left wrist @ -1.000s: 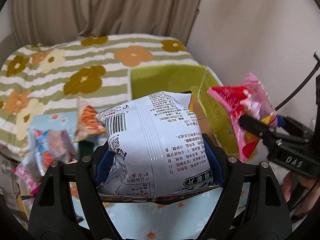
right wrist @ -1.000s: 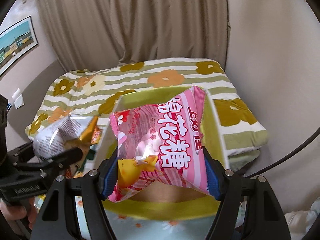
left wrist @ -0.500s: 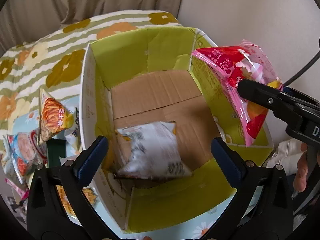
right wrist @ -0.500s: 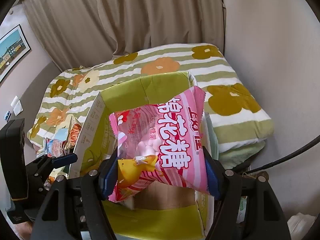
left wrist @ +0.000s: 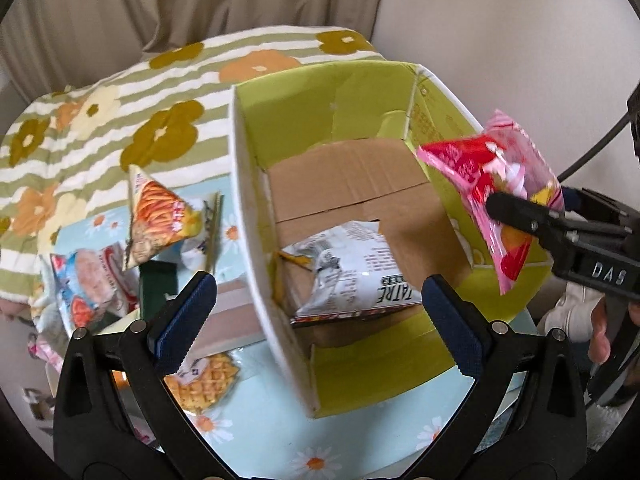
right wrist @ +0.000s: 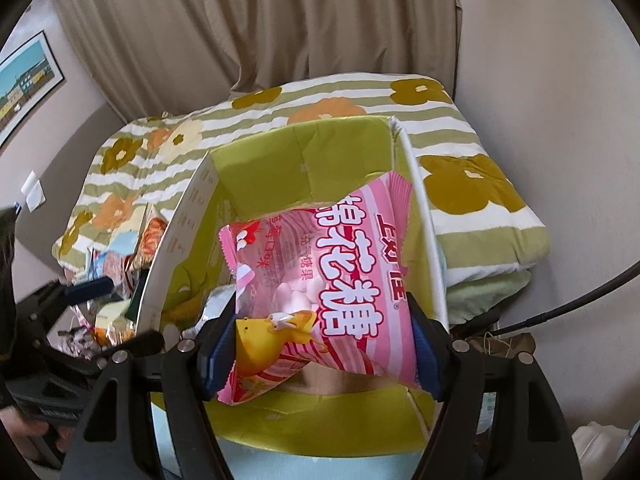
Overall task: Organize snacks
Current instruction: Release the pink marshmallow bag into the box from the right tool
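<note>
An open green cardboard box [left wrist: 320, 92] stands on the table; it also shows in the right wrist view [right wrist: 304, 152]. A silver snack bag [left wrist: 352, 272] lies on the box floor. My left gripper [left wrist: 316, 316] is open and empty above the box's near left wall. My right gripper [right wrist: 322, 344] is shut on a pink marshmallow bag [right wrist: 332, 280] and holds it over the box. That bag [left wrist: 496, 184] hangs above the box's right wall in the left wrist view.
Several loose snack bags lie left of the box: an orange chip bag [left wrist: 160, 216], a blue and red bag [left wrist: 88, 284] and a waffle-print bag [left wrist: 204, 380]. A floral striped bed [left wrist: 120, 92] lies behind. A wall is at the right.
My left gripper opened and let the silver bag fall into the box, then drew back to the left. My right gripper moved over the box with the pink bag.
</note>
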`<state>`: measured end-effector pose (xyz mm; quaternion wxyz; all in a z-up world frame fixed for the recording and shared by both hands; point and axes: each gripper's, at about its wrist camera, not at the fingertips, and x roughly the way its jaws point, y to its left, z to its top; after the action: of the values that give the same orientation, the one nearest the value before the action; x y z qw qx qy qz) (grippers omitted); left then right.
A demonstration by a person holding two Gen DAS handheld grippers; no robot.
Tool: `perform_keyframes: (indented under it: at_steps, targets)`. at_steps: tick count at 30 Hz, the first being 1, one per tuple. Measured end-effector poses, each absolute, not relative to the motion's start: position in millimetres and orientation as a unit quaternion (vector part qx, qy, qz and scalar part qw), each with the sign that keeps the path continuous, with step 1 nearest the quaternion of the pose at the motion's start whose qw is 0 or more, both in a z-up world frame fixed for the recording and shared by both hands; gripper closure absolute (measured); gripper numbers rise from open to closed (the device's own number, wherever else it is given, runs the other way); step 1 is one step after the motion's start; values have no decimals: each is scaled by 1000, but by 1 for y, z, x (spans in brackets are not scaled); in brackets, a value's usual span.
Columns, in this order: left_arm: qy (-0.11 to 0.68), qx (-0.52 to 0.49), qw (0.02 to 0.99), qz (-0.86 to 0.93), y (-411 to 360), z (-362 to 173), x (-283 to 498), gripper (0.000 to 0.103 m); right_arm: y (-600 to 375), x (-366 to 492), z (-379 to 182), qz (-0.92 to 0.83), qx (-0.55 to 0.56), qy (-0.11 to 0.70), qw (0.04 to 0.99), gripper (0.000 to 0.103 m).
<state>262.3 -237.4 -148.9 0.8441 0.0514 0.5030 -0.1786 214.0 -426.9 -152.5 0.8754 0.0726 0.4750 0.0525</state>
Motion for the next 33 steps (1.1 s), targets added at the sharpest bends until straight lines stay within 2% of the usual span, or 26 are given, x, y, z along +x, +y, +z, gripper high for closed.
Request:
perform_keyframes:
  at_steps: [3, 6, 17, 33]
  targets:
    - [503, 38, 846, -172, -228, -148, 263, 1, -427, 213, -157, 51, 77, 478, 874, 30]
    - [499, 32, 850, -166, -225, -146, 260, 1, -428, 211, -160, 45, 73, 474, 876, 9]
    - [478, 4, 867, -141, -208, -140, 229, 1, -433, 184, -156, 62, 96, 452, 885, 8]
    - [419, -10, 902, -100, -174, -96, 181, 1, -401, 159, -107, 106, 69, 388, 913, 8]
